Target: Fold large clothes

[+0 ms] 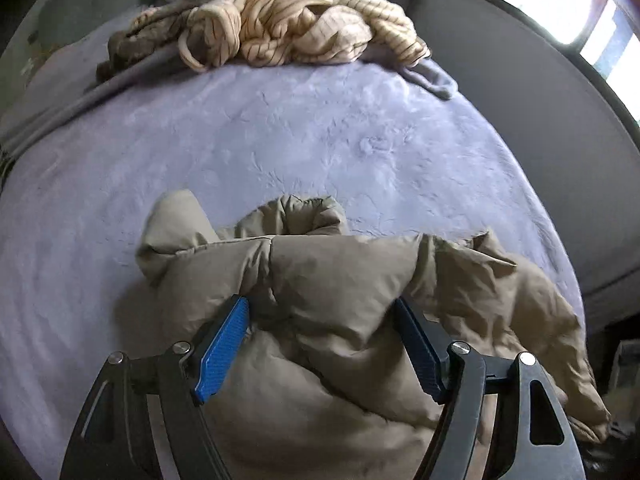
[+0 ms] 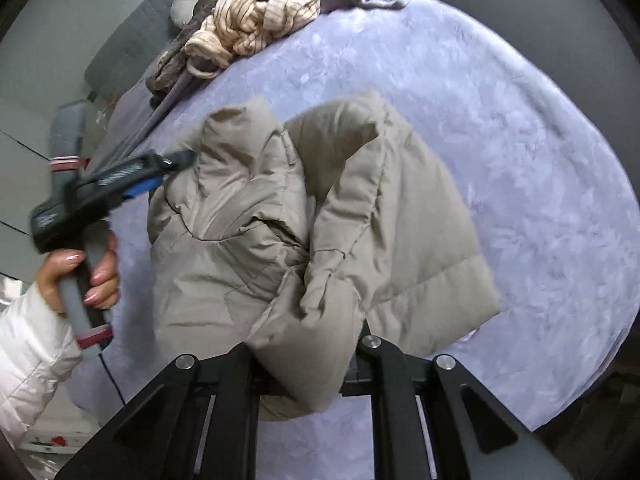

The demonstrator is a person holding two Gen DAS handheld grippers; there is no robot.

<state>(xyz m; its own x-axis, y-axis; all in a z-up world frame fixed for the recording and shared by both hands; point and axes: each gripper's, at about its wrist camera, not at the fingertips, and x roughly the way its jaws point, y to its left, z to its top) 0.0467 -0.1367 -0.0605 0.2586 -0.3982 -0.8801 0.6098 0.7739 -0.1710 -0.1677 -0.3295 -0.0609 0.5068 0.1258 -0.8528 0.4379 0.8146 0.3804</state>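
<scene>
Puffer jacket (image 2: 320, 216): bunched on bed (image 2: 520, 140), long axis near-to-far. Right gripper (image 2: 304, 364) pinches its near fold; left gripper (image 1: 320, 320) spread, apparently straddling padding.

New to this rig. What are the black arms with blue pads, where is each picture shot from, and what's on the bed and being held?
No robot here: a person carries a two-finger gripper in each hand, each with a fisheye camera looking along its fingers. One picture is from the left gripper, the other from the right gripper. A beige puffer jacket lies on a lavender bedspread, with a striped pile of clothes further back. The left gripper's blue pads straddle a thick fold of the jacket; I can't tell if they squeeze it. The right gripper is nearly closed, pinching a jacket edge. The hand carrying the left gripper shows in the right view.
</scene>
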